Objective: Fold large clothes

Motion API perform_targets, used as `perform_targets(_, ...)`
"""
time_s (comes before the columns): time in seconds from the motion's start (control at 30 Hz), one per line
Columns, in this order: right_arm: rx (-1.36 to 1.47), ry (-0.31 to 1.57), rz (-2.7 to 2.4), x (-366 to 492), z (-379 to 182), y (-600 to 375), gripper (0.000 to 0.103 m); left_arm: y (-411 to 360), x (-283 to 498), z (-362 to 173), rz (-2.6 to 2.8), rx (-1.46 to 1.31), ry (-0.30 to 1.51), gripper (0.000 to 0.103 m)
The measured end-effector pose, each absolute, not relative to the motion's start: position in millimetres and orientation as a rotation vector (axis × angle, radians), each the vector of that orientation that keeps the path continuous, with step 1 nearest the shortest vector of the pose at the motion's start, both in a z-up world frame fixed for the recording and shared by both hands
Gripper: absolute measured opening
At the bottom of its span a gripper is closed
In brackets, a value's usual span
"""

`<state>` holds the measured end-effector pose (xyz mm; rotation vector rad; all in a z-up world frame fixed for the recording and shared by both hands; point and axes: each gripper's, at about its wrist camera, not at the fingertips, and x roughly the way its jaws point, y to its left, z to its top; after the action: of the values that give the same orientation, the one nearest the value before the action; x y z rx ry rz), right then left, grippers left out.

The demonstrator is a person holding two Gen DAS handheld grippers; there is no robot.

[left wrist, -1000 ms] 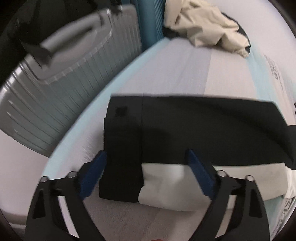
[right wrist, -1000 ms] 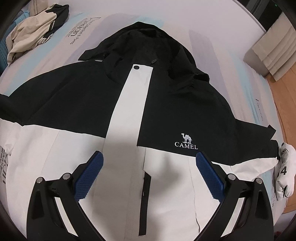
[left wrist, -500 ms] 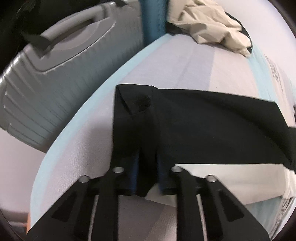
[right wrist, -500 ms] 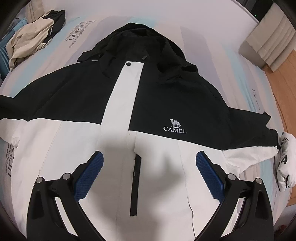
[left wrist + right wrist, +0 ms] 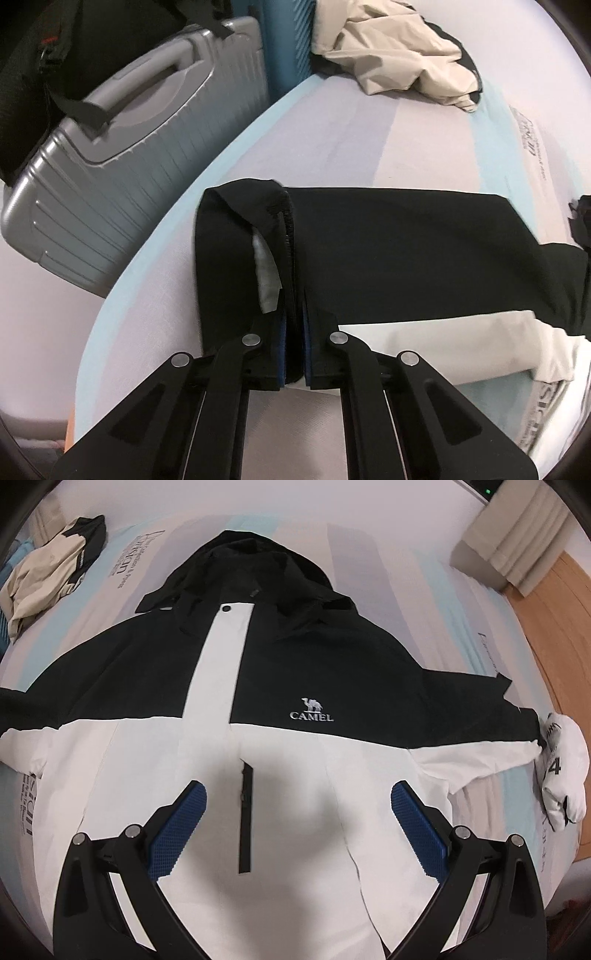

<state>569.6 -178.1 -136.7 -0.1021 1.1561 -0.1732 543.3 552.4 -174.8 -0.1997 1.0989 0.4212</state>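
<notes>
Bed [image 5: 436, 590] with a pale sheet striped grey and light blue and printed with text; wood floor [image 5: 561, 627] and a beige curtain [image 5: 517, 554] lie past its far right corner. A grey ribbed suitcase [image 5: 122, 155] stands against the bed's left edge, a blue panel [image 5: 284, 40] beside it. A crumpled beige-and-black garment [image 5: 399, 51] lies at the far left corner, and a white bundle [image 5: 565, 768] marked "4" at the right edge.

The jacket [image 5: 295, 686], black above and white below with a "CAMEL" logo, lies flat, front up, across the middle of the bed, hood toward the far edge, sleeves spread sideways. Its left cuff [image 5: 240, 258] reaches the left edge.

Left gripper [image 5: 293, 350]: closed tight, pinching the black cuff fabric between its blue pads.

Right gripper [image 5: 297, 830]: jaws wide apart, holding nothing, above the white lower front beside the zip pocket [image 5: 245, 819].
</notes>
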Motion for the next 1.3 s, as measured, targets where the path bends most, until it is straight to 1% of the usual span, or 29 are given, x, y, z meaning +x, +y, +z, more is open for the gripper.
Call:
perform_targets(0.4,-0.046,1.109,-0.144,578,-152,-229,0.096,482,556,-148,0.385,-0.139,1.062,0.005)
perform_targets(0.77,-0.094,1.083,-0.109,571,-152,-286,0.096,362,584,-115,0.300,-0.089,1.009,0.005)
perform_targets(1.03,-0.067,1.082,-0.108,579,-175,-333,0.096,265,605,-124,0.267,-0.021,1.022,0.005)
perform_targets(1.3,-0.036,1.071,-0.116,583,-173,-381,0.096,165,620,-130,0.173,0.022,1.033,0.005)
